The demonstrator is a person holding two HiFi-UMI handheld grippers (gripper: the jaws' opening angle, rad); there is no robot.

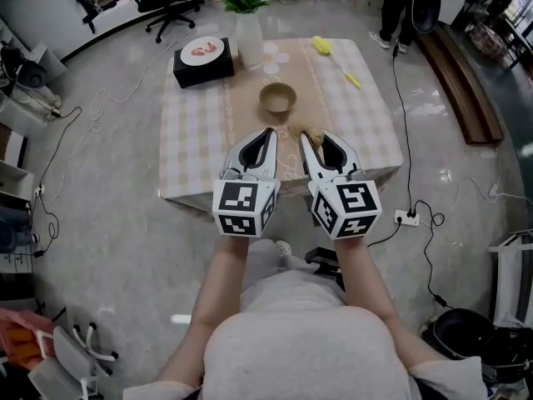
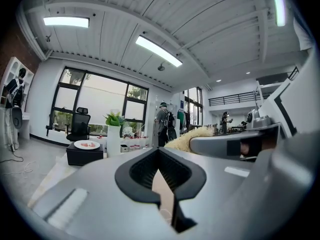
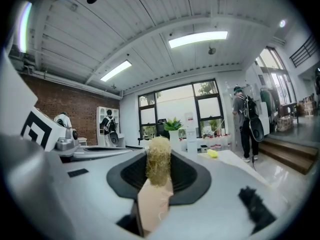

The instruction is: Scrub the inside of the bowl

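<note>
One bowl [image 1: 277,98] stands upright mid-way along the table [image 1: 191,140], well ahead of both tools. The right hand-held gripper [image 1: 310,137] is clamped on a fibrous scrubber [image 3: 158,161] whose tuft sticks out past the tips, seemingly so it can reach the bowl's inside. The left hand-held gripper [image 1: 268,132] is closed on nothing, probably free to steady the bowl. The bowl's inside is too small to judge for dirt.

A cloth-covered table [image 1: 191,140] carries a bowl [image 1: 277,97] near its middle, a black box [image 1: 202,69] at the far left corner, a vase [image 1: 249,38] beside it at the far edge, and a yellow brush [image 1: 333,57] toward the far right corner.
</note>
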